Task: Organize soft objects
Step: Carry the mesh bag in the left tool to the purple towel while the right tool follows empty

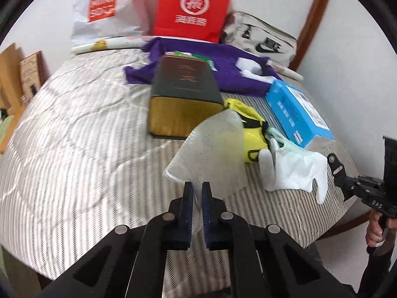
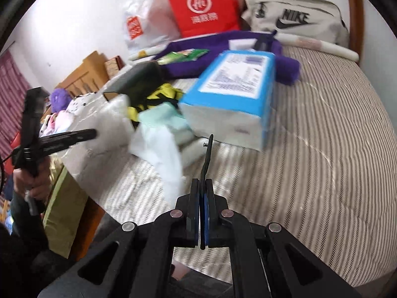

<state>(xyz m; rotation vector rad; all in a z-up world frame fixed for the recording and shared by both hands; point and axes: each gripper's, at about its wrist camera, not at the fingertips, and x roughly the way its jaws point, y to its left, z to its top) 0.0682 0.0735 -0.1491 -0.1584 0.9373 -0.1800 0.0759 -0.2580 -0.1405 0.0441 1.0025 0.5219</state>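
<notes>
On the bed (image 1: pixel 74 136) with a striped cover lie several things. I count one dark green box (image 1: pixel 184 84) with golden end, one blue tissue pack (image 1: pixel 296 111), one purple cloth (image 1: pixel 230 74), one yellow pouch (image 1: pixel 250 129) and one white glove (image 1: pixel 295 168) with a pale green piece just beside it. At the far side stand three bags: one red paper bag (image 1: pixel 193 7), one white plastic bag (image 1: pixel 106 12) and one beige Nike bag (image 1: pixel 263 37). What is inside these bags cannot be seen. A green packet (image 2: pixel 183 55) lies on the purple cloth.

The left claw (image 1: pixel 197 188) is closed on a thin, half-transparent white sheet (image 1: pixel 213 154), which rises between its blue pads and hangs in front of the yellow pouch. The right claw (image 2: pixel 203 186) is closed on a thin black strap (image 2: pixel 208 156) with a small metal stud; the strap stands up from the pads, above the bed near the tissue pack. A hand (image 1: pixel 378 231) holding the right claw shows at the edge of the left view.
</notes>
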